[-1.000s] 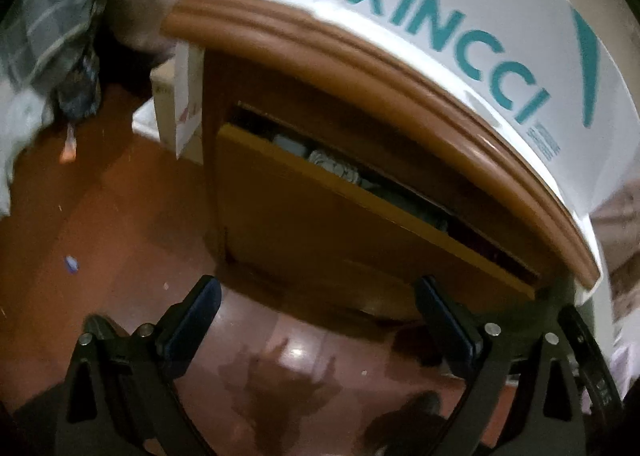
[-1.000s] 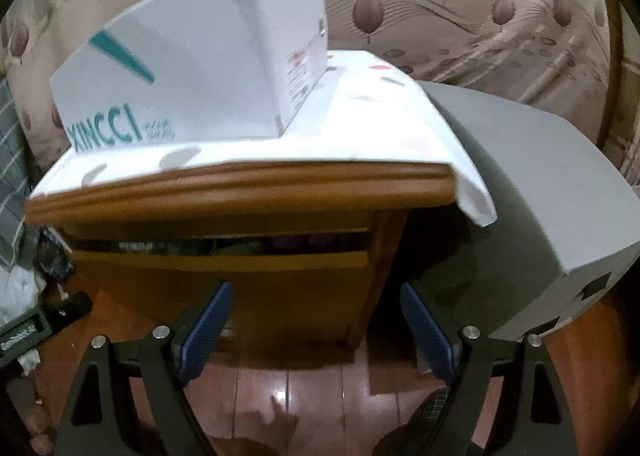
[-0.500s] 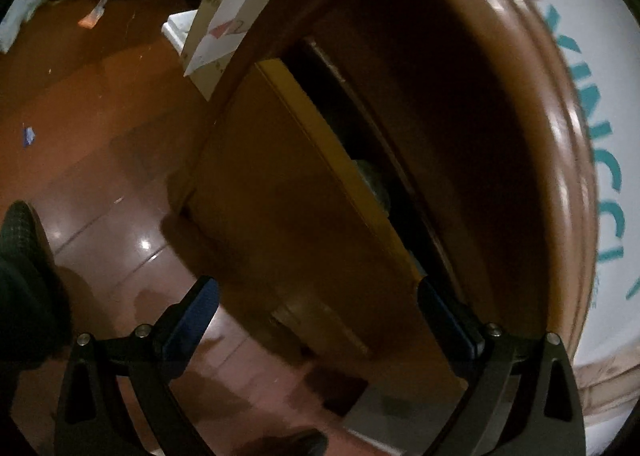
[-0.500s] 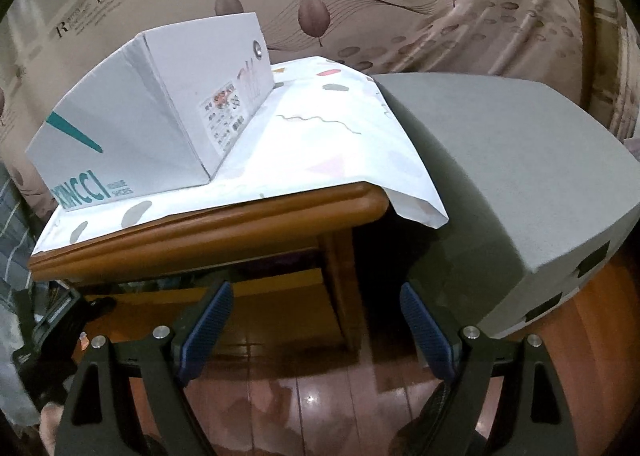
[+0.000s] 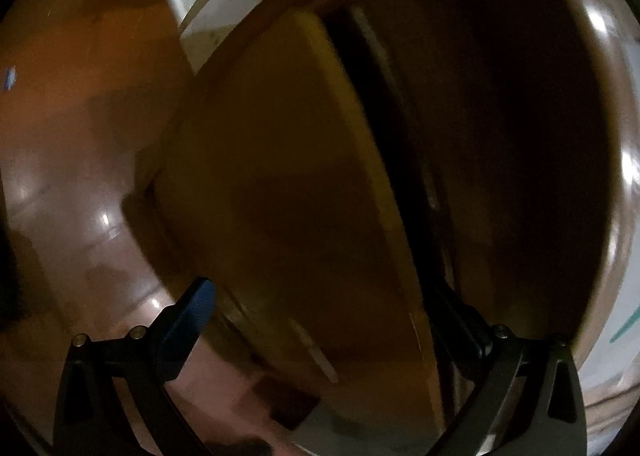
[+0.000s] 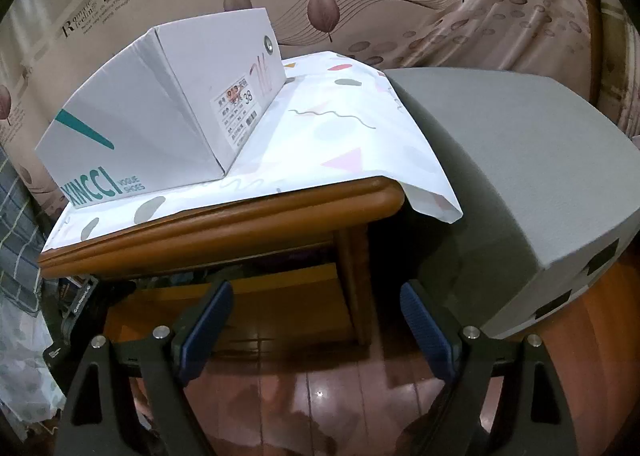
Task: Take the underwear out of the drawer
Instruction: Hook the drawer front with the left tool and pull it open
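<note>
The wooden nightstand's drawer front fills the left wrist view, seen rolled sideways, with a dark gap along its top edge. My left gripper is open and straddles that edge: one finger lies outside the front, the other reaches into the gap. No underwear shows in the gap. In the right wrist view the drawer stands slightly open under the tabletop. My right gripper is open and empty, held back in front of the nightstand's right half. Part of the left gripper's body shows at the drawer's left end.
A white XINCCI shoe box stands on a patterned cloth over the nightstand top. A large grey block stands close on the right. Glossy wooden floor lies below. White boxes stand beside the nightstand's left side.
My left gripper has rolled sideways and moved in close, so its fingers now straddle the drawer's top edge. My right gripper has drifted up and back to the right.
</note>
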